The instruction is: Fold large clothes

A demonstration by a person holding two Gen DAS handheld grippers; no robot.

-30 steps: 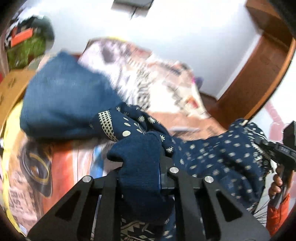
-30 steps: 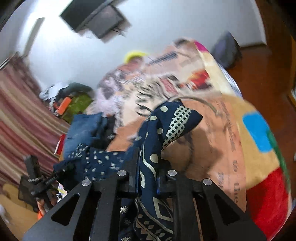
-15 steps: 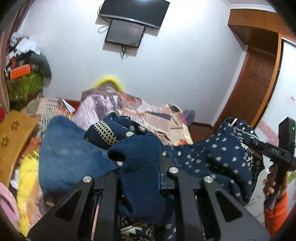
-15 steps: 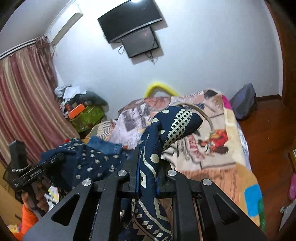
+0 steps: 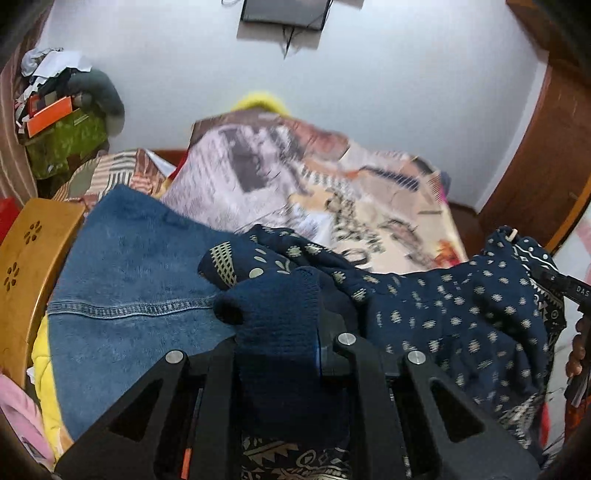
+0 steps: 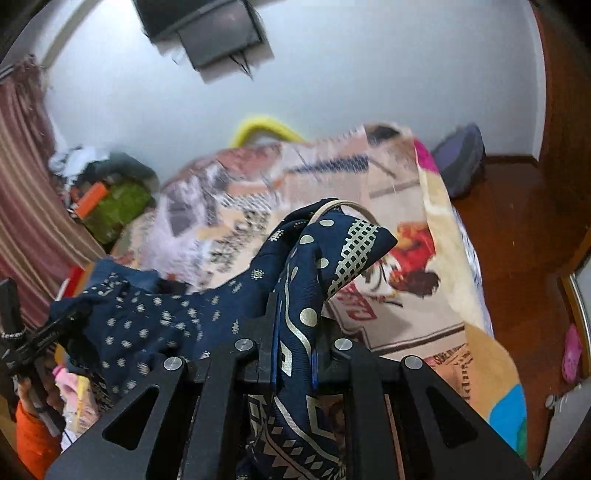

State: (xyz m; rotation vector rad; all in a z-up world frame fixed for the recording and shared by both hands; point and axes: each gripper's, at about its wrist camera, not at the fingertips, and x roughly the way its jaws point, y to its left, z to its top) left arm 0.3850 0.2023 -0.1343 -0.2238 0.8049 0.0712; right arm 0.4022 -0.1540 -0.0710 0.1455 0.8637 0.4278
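Here your left gripper and right gripper each clamp the navy garment, stretched between them above the bed.

Navy garment, cream dots; blue denim; bedspread apparently multicoloured.

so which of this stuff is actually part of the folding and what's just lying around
In the job:
- navy patterned garment, stretched between both grippers
- left gripper, shut on it
- right gripper, shut on it
- printed bedspread below

Lying about:
- blue denim piece
- green bag
- wall screen
- dark backpack
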